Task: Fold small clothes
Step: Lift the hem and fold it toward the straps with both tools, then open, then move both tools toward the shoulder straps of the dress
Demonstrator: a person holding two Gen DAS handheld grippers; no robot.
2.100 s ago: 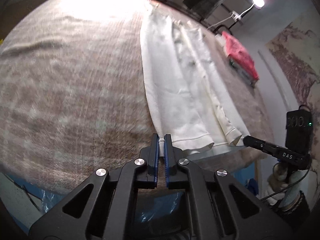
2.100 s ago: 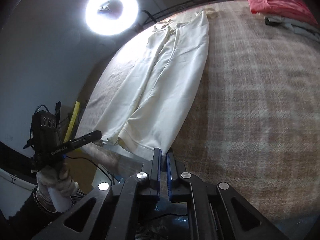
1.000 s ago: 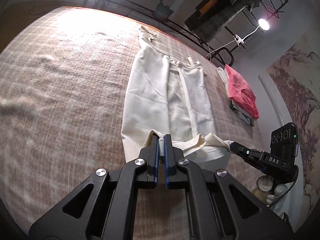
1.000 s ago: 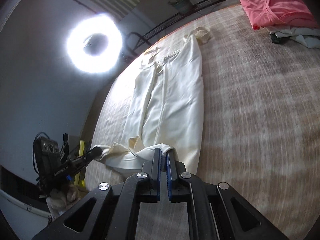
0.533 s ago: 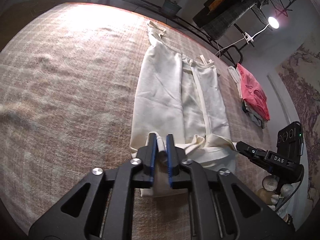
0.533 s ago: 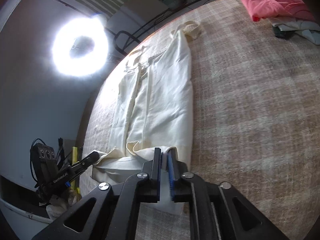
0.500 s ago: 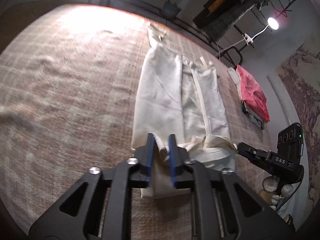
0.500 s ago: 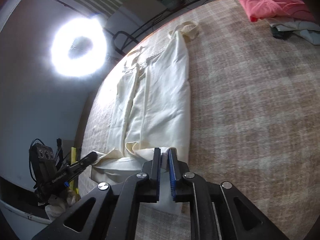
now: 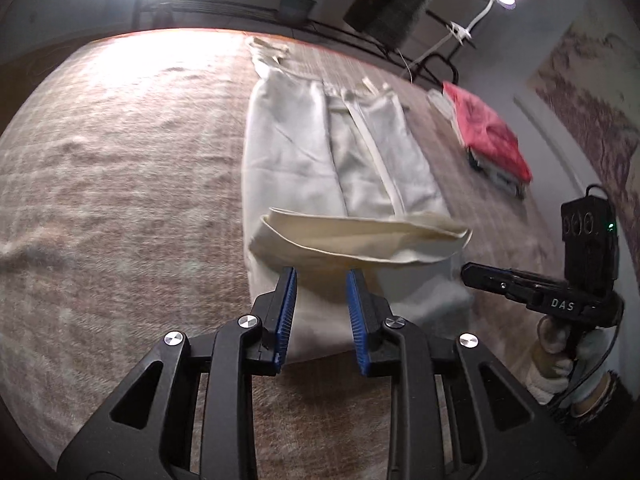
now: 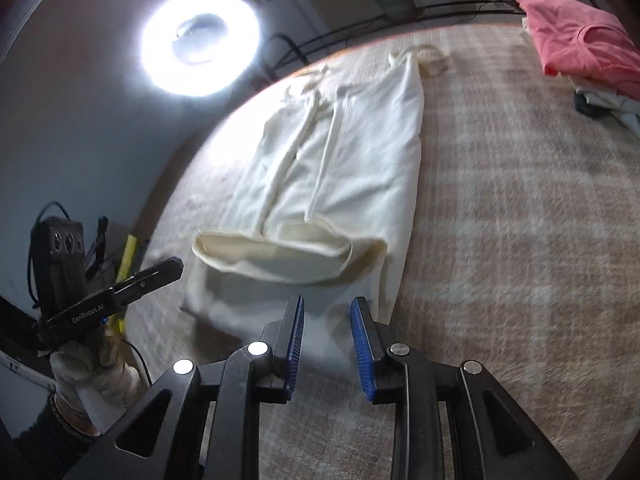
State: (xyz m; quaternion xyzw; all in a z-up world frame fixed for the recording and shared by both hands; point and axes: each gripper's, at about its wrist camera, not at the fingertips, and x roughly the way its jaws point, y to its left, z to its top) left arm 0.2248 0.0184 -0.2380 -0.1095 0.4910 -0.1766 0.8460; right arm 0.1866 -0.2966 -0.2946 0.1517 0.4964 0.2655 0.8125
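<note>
The blanket gives a flat bed for folding, and the cream trousers lie lengthwise on it, hems flipped up toward the waist to start a fold. Beyond sits a pink pile, probably finished items. The left gripper hangs spread wide, holding nothing; the right gripper likewise gapes empty just short of the hems.

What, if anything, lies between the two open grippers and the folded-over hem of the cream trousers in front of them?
Nothing visible does. The left gripper and right gripper both hang open just short of the cream trousers, whose hem lies folded back, with only the trousers' own cloth in between.
</note>
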